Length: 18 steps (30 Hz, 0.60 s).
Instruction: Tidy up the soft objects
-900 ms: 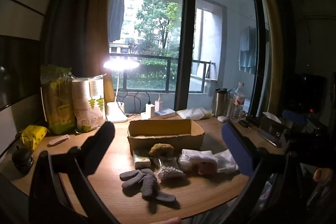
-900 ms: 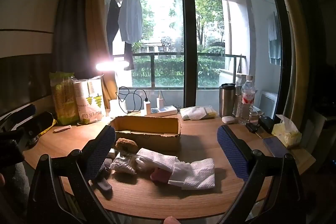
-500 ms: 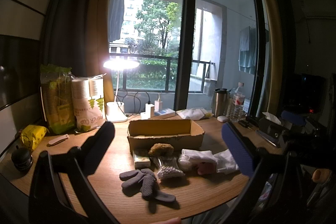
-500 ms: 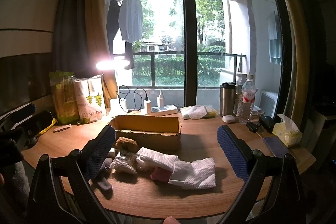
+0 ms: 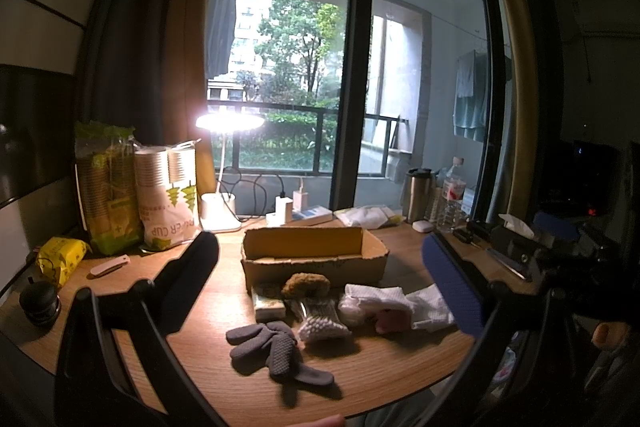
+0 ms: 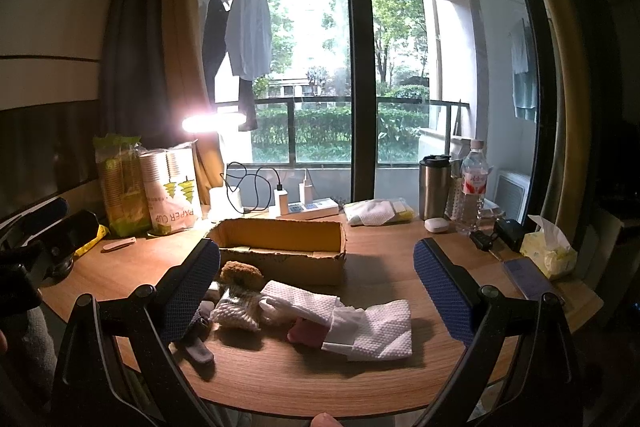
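We hold both tongs wide apart and empty, gripping nothing and touching nothing. The left tongs (image 5: pixel 320 267) hang above the near edge of the counter (image 5: pixel 400 379), fingers spread on either side of the whole row of soft things; the right tongs (image 6: pixel 316 279) frame the same row from a little further right. We judge this high, open hover a way of surveying the pile before choosing a first piece.

Just beyond the fingers lies the grey knitted glove (image 5: pixel 272 347), nearest us and slightly apart from the rest. Behind it sits a white knobbly bundle (image 5: pixel 322 319), with a brown fuzzy sponge-like lump (image 5: pixel 306 283) touching the front wall of the cardboard box (image 5: pixel 312 255). A pale block (image 5: pixel 269 301) lies just left of that lump. To the right, a white waffle-textured cloth (image 6: pixel 372 331) is draped over a pink soft piece (image 6: pixel 306 333), so only a corner of pink shows.

The box stands open behind the row and looks empty from here, a likely destination for everything in front of it; nothing has gone in yet. Further out stand the lit desk lamp (image 5: pixel 228 123), a paper cup pack (image 5: pixel 168 195), a steel flask (image 6: pixel 434 187), a water bottle (image 6: pixel 472 183) and a tissue pack (image 6: pixel 550 247).
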{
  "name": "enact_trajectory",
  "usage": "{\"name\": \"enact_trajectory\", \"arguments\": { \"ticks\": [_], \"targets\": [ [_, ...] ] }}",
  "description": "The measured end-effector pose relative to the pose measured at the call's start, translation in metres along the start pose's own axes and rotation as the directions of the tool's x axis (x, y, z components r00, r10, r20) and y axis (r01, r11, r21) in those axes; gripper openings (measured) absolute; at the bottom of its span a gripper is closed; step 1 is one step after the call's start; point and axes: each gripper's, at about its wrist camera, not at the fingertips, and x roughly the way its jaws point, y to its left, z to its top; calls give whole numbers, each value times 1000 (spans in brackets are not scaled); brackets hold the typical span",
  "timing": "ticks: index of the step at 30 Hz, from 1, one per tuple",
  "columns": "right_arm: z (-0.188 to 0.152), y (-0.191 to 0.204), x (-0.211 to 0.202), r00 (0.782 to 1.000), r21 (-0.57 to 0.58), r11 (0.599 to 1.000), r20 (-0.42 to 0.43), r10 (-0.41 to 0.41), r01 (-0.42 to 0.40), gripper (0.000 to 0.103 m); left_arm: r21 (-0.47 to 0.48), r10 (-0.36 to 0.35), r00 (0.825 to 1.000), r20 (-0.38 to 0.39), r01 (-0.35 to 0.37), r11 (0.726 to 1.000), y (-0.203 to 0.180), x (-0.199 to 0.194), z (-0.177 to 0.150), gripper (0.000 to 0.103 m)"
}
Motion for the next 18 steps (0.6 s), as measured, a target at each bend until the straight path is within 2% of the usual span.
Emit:
{"name": "enact_trajectory", "arguments": {
  "ticks": [18],
  "targets": [
    [-2, -1, 4, 1000, 4, 1000, -12, 0, 0, 99, 1, 0, 1000, -1, 0, 1000, 0, -1, 0, 103]
  ]
}}
